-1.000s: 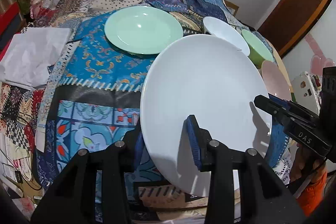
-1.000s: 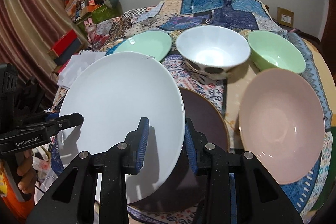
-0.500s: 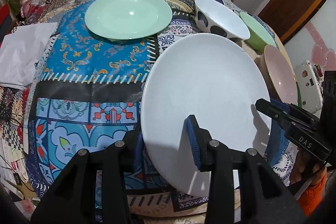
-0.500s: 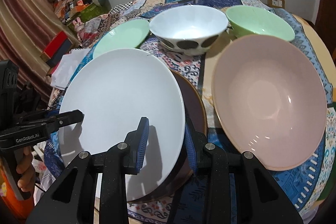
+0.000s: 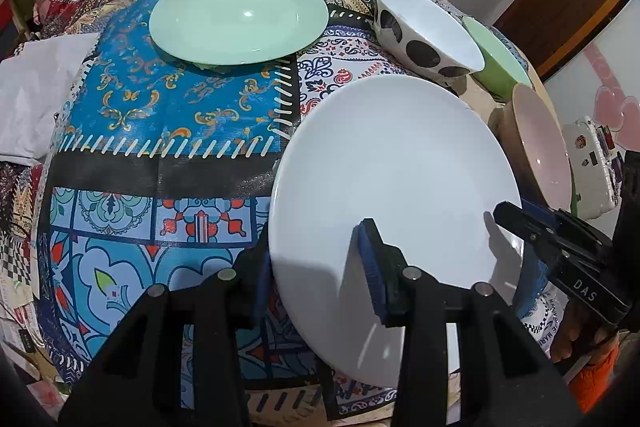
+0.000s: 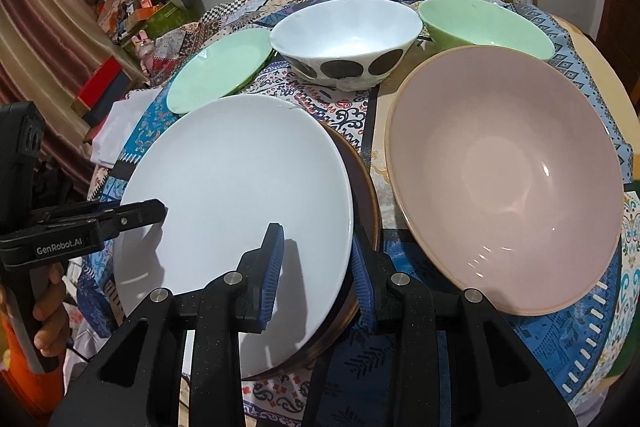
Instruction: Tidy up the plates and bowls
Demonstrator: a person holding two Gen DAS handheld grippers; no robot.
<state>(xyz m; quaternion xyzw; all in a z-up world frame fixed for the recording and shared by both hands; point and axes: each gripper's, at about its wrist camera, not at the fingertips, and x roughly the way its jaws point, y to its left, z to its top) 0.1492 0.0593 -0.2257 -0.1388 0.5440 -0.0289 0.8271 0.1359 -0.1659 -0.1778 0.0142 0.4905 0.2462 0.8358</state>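
Both grippers are closed on the white plate (image 6: 236,195): my left gripper (image 5: 320,267) pinches its left rim, one blue pad above the plate and one below, and my right gripper (image 6: 316,267) pinches its right rim in the same manner. In the right wrist view the plate sits directly over a dark brown plate (image 6: 362,187), whose rim shows along the white plate's right edge. Whether the white plate rests on the brown one or is held just clear of it I cannot confirm, as the contact line is hidden.

Status of the remaining ware on the patterned tablecloth (image 5: 168,131):
- Green plate (image 5: 240,15): alone at the far side, well apart from the white and brown pair.
- Spotted white bowl (image 6: 344,43): standing singly, upright.
- Green bowl (image 6: 486,25): just beside the spotted bowl, not nested.
- Pink bowl (image 6: 504,179): nearest my right gripper, standing alone.

Assessment: the task is at an early stage. At most one stacking step is in hand, white plate over brown. Outstanding, in my judgement: settle and release the white plate, add the green plate to the plate stack, then nest the three bowls. No bowl is nested yet.
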